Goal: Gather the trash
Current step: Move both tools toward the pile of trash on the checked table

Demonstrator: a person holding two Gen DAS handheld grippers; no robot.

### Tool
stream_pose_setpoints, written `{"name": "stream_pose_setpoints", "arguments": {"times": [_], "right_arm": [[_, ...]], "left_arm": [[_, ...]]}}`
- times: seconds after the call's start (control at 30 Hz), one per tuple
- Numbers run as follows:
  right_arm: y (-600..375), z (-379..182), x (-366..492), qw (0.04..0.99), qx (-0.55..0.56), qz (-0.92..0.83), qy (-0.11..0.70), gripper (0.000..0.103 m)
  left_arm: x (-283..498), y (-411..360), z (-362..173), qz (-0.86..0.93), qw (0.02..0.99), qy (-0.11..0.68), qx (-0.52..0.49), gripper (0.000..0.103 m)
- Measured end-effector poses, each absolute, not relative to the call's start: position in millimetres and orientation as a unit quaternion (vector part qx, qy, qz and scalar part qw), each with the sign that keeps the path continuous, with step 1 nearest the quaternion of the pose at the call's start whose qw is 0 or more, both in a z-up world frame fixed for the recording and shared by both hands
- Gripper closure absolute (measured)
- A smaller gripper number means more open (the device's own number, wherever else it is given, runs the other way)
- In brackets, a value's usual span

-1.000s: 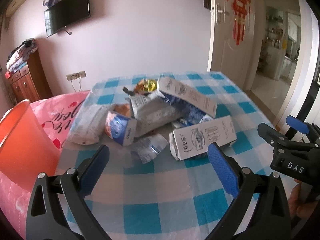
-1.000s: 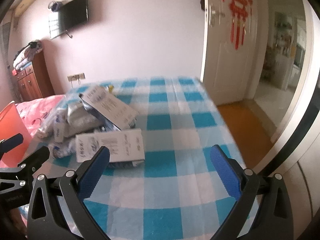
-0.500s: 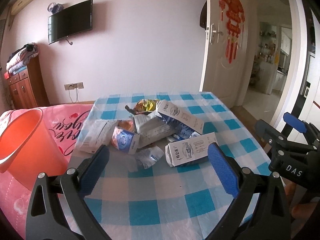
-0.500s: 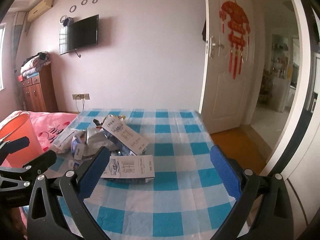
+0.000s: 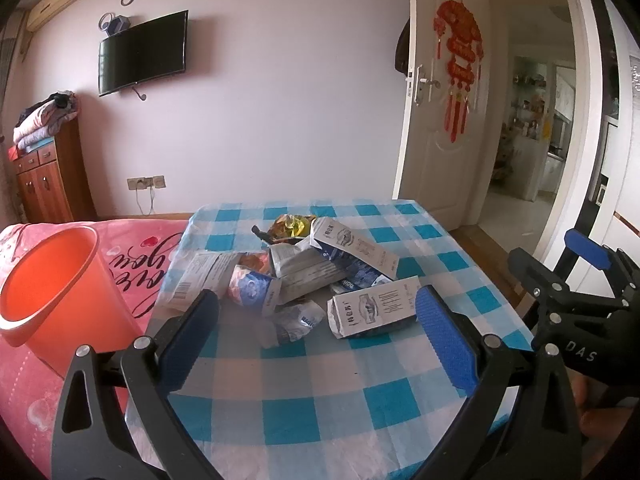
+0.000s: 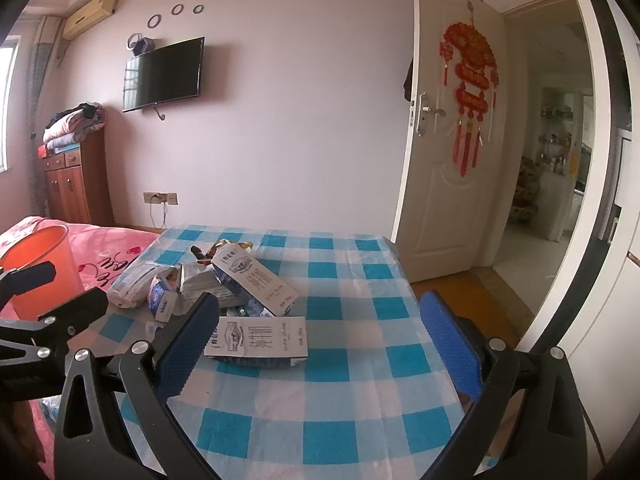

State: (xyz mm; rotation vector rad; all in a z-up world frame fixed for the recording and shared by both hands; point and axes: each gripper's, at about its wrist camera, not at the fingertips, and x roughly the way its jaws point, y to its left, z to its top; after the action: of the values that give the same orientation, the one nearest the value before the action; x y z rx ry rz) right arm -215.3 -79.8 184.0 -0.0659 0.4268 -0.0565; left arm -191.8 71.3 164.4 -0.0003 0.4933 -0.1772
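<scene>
A heap of trash lies on the blue-checked table [image 5: 320, 400]: a flattened white milk carton [image 5: 374, 308] nearest me, a second carton [image 5: 352, 246] tilted on top, crumpled wrappers [image 5: 294, 322], a blue-and-white packet [image 5: 252, 288] and a yellow snack bag [image 5: 290, 224]. An orange bucket [image 5: 52, 300] stands left of the table. My left gripper [image 5: 316, 334] is open, held short of the heap. My right gripper [image 6: 320, 334] is open too, with the near carton [image 6: 258, 338] seen between its fingers but farther off. Both hold nothing.
A pink bedspread [image 5: 132, 256] lies under and behind the bucket. A wooden cabinet [image 5: 44, 180] with folded blankets stands far left, a wall TV [image 5: 144, 52] above. An open white door [image 5: 438, 120] with a red ornament is at the right, past the table's right edge [image 6: 404, 276].
Both grippers have drawn back and up from the table, so the trash heap looks smaller and farther. Both stay open.
</scene>
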Motion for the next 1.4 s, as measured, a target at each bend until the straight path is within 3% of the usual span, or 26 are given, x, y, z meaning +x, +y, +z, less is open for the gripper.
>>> {"name": "stream_pose_setpoints", "arguments": {"times": [0.93,1.4], "right_arm": [[-81,156,-184,0.971,-0.064,-0.015,0.231,0.004],[-108,106,-138,0.948,0.006,0.033,0.317,0.004]], "left_arm": [[-180,69,149,-0.092,0.959,0.269,0.012,0.004],[-140,83,104,-0.08,0.939,0.333,-0.017,0.004]]}}
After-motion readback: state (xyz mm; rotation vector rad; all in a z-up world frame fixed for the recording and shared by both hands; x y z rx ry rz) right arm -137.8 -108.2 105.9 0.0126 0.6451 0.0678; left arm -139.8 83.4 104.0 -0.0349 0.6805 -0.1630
